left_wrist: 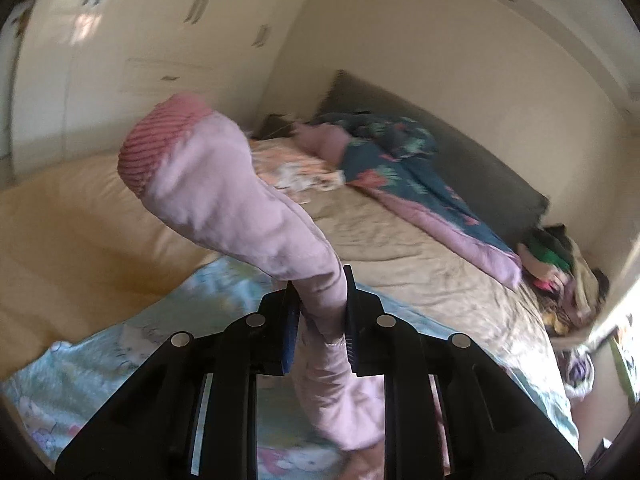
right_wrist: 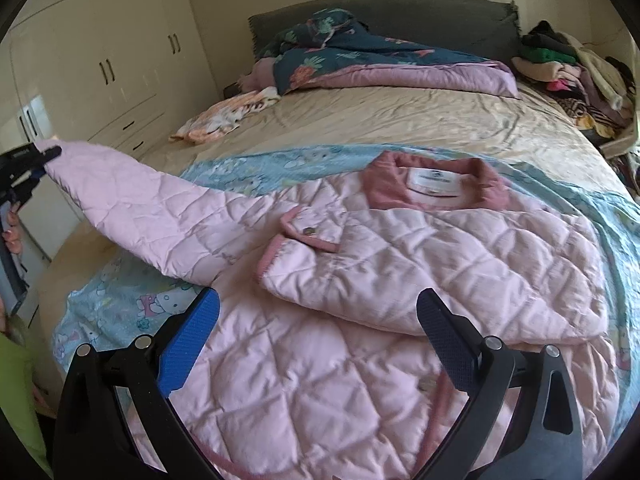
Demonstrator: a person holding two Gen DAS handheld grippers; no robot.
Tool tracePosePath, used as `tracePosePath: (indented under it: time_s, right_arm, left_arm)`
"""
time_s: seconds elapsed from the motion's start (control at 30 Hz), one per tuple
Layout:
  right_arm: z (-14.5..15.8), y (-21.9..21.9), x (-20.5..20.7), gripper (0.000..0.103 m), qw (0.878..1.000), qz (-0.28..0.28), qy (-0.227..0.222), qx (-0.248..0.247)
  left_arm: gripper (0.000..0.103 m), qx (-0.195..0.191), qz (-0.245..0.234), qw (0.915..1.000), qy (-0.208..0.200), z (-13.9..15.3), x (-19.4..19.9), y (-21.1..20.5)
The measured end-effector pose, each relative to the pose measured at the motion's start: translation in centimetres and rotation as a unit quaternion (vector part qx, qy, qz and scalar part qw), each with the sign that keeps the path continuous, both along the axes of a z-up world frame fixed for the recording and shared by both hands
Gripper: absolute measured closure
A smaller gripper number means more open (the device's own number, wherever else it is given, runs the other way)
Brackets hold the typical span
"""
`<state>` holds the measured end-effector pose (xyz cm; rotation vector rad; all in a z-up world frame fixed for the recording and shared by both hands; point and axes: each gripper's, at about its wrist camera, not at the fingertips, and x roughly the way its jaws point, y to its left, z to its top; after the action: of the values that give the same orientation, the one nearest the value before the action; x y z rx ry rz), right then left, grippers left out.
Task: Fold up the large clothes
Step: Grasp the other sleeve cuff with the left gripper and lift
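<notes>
A: Right wrist view first: the bed (right_wrist: pixel 400 120) carries a pale blue cartoon sheet (right_wrist: pixel 248 168), and on that sheet lies the pink quilted jacket (right_wrist: pixel 420 264), spread flat with its collar (right_wrist: pixel 436 188) toward the headboard and its hem toward the camera. So its long axis runs from the near edge of the bed up toward the pillows.

B: And the step in hand?

A: It looks like the sleeve fold. 1 side has already been laid across the chest. The other sleeve (right_wrist: pixel 160 216) is lifted off the bed and stretched out to the left, roughly crosswise to the body, with its end pinched in the left gripper (right_wrist: pixel 38 160).

B: Is that grip confirmed?

A: Yes. In the left wrist view the left gripper (left_wrist: pixel 320 316) has its 2 fingers closed on the sleeve (left_wrist: pixel 240 200), and the ribbed cuff (left_wrist: pixel 160 140) flops forward beyond them. The right gripper (right_wrist: pixel 316 344) hangs above the lower body of the jacket, fingers spread wide, holding nothing.

B: The next move?

A: Probably carrying the sleeve inward over the chest and laying it flat, with the right gripper pinning the body so it does not drag.
</notes>
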<state>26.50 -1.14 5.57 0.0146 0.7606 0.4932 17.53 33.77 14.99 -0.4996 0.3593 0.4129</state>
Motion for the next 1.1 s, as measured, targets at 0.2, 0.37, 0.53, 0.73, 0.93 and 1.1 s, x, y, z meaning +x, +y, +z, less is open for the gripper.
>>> tracePosePath:
  time_s: [0.2,0.37,0.53,0.73,0.93,1.1]
  right_arm:
    - [1.0,-3.6,-1.2,0.005,1.000,-0.019,-0.003,0.015]
    - [1.6,-6.2,-2.0,0.005,0.999,-0.033,-0.007,0.018]
    - [1.7,-8.8,-2.7,0.005,0.998,-0.051,-0.008,0.026]
    - [1.9,-11.7,-3.3,0.005,0.997,-0.070,-0.011,0.036]
    - [1.9,-14.7,-3.5,0.005,0.995,-0.095,-0.015,0.039]
    - [1.7,-17.3,-3.5,0.005,0.991,-0.121,-0.015,0.047]
  left_arm:
    - [0.092,0.032,-0.050,0.9981,-0.010,2.6,1.0,-5.7]
    - [0.092,0.050,-0.079,0.9955,-0.016,3.8,1.5,-9.3]
    - [0.092,0.064,-0.102,0.9926,-0.016,4.4,2.7,-12.6]
    - [0.092,0.080,-0.132,0.9879,-0.014,4.5,3.7,-16.6]
    - [0.093,0.095,-0.161,0.9824,-0.007,4.0,5.2,-20.4]
    - [0.093,0.097,-0.182,0.9785,0.000,3.3,6.4,-22.5]
